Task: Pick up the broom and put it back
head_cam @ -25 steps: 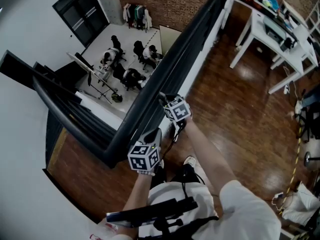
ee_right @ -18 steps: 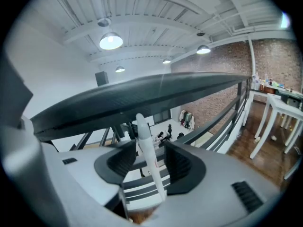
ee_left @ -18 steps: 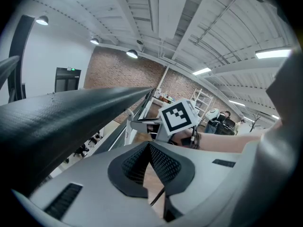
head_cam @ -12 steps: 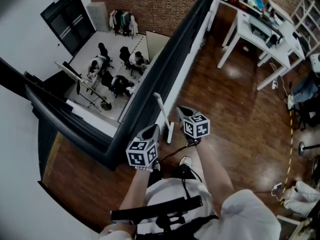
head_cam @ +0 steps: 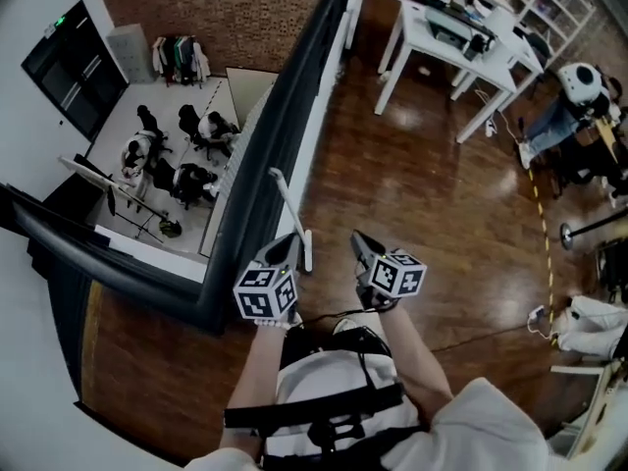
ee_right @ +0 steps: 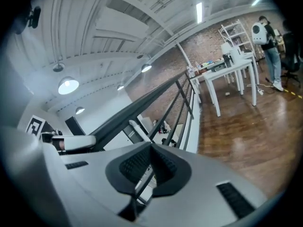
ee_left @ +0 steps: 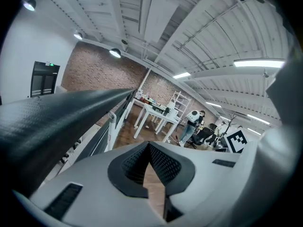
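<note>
Two grippers are out in front of the person, and both are empty. The left gripper [head_cam: 290,244] has its jaws squeezed together with nothing in them. The right gripper [head_cam: 360,241] has just been closing its jaws, and now they are pressed together too, with only air between them.

The broom [head_cam: 286,207] is not in any grip. It stands almost straight up and leans on the dark rail [head_cam: 263,155]. Its low end is by the wood floor [head_cam: 422,175], very near the tip of the left gripper. The right gripper is a bit off to the side of it.

I think the broom is already back in its place, so the job looks about done. Next, the hands should pull away slowly so they do not bump it. If it slips or falls, a gripper must open first, then close on the thin white stick.
</note>
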